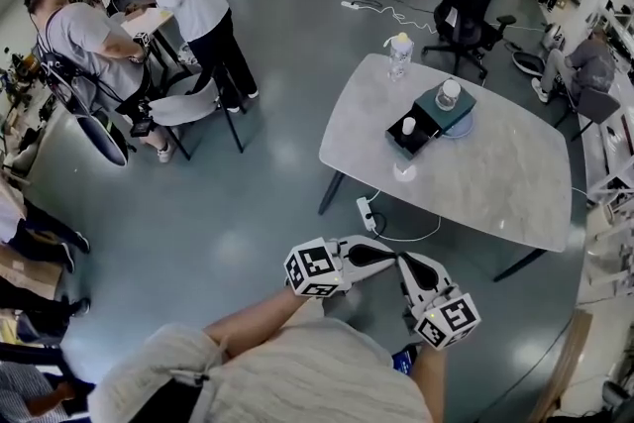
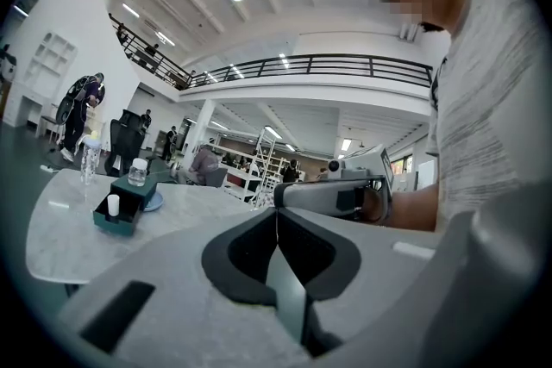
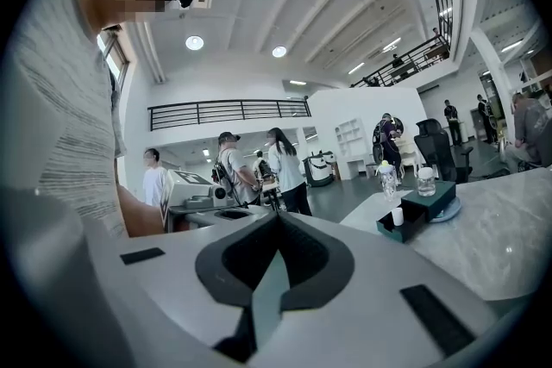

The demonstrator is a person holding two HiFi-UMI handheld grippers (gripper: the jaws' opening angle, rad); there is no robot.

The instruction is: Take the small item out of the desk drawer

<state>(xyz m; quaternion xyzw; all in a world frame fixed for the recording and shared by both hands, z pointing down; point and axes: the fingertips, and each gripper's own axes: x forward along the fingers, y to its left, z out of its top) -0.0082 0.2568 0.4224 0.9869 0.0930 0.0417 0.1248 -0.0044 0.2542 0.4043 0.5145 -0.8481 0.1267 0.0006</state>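
Spreading well ahead of both sets of fingertips, a pale, marble-patterned table (image 1: 495,183) with rounded corners and thin dark legs is seen on a glossy grey floor (image 1: 248,193). A black office chair (image 1: 464,0) is placed beyond its far end.

Near the table's middle a dark green, box-shaped drawer unit (image 1: 451,111) is set on a flat, light blue round disc (image 1: 464,128). Its drawer (image 1: 398,144) is pulled out towards the fingertips.

A clear plastic bottle (image 1: 399,54) is stood at the table's far edge, beyond the unit. A small clear jar (image 1: 449,93) with a white lid is placed on top of the unit.

The left gripper (image 2: 278,215) and the right gripper (image 3: 278,221) are held level close to the person's chest, with their tips almost meeting. In each, the grey fingers are pressed together with nothing between them.

On the floor between the fingertips and the table, a white power strip (image 1: 365,213) with a looping cable is laid. Only bare tabletop lies between the table's near edge and the open drawer.

The small white item (image 1: 408,126), a smooth cylinder, is stood upright in the open drawer with its long axis vertical, well apart from both grippers.
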